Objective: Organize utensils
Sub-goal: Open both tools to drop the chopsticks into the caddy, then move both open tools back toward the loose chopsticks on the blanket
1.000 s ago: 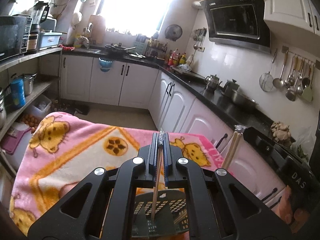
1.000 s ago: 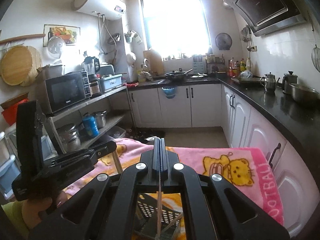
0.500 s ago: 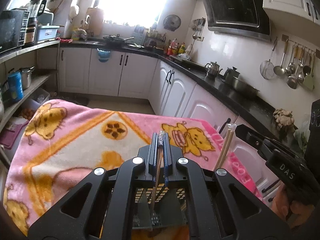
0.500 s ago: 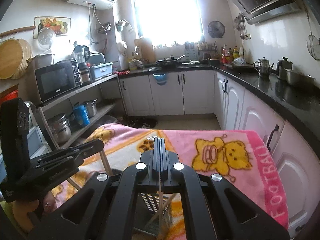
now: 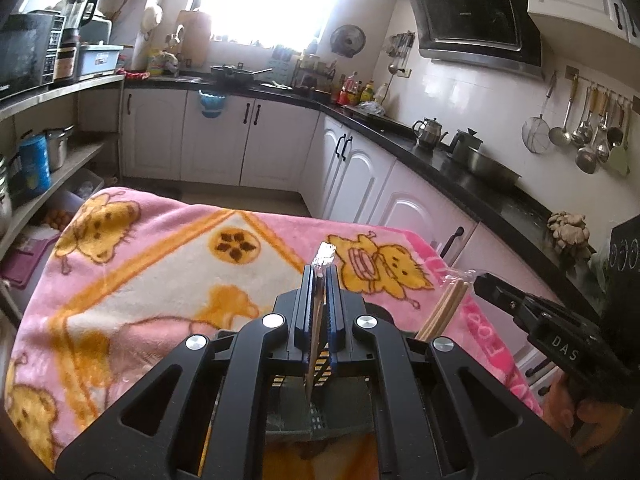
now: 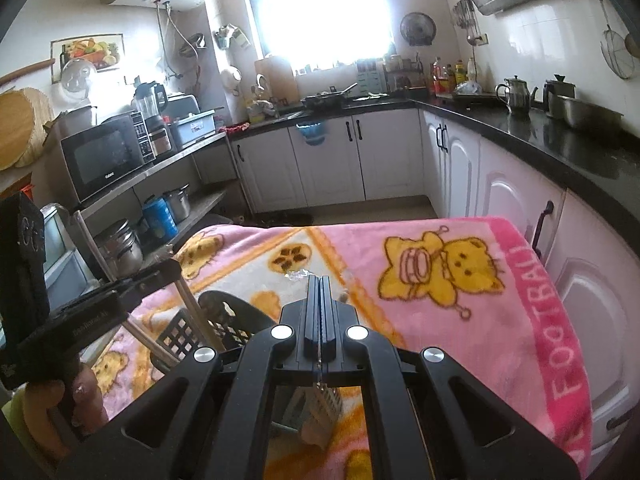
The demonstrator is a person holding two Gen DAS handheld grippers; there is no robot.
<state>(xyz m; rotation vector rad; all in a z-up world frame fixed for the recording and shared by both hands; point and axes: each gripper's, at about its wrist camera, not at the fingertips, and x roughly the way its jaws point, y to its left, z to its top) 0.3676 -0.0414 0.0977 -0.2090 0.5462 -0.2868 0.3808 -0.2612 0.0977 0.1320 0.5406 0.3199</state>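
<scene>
My left gripper [image 5: 319, 276] is shut on a plastic-wrapped pair of wooden chopsticks [image 5: 316, 328] that hangs down into a dark perforated utensil basket [image 5: 320, 416] below the jaws. My right gripper [image 6: 319, 284] is shut on another wrapped pair of chopsticks [image 6: 320, 364]; its wrapper tip pokes out ahead. That pair shows in the left wrist view [image 5: 444, 312], held by the right gripper [image 5: 480, 280]. The basket [image 6: 208, 328] stands on a pink cartoon blanket [image 6: 440, 280], with the left gripper [image 6: 172, 268] and its chopsticks [image 6: 192, 308] over it.
The blanket [image 5: 160, 264] covers the table. White kitchen cabinets [image 5: 360, 168] and a black counter with kettles and a bowl run along the right. A shelf with a microwave [image 6: 108, 156] and pots stands at the left.
Both grippers have dropped lower toward the table, tilting down, so the blanket fills more of each view. The chopsticks stay gripped in both.
</scene>
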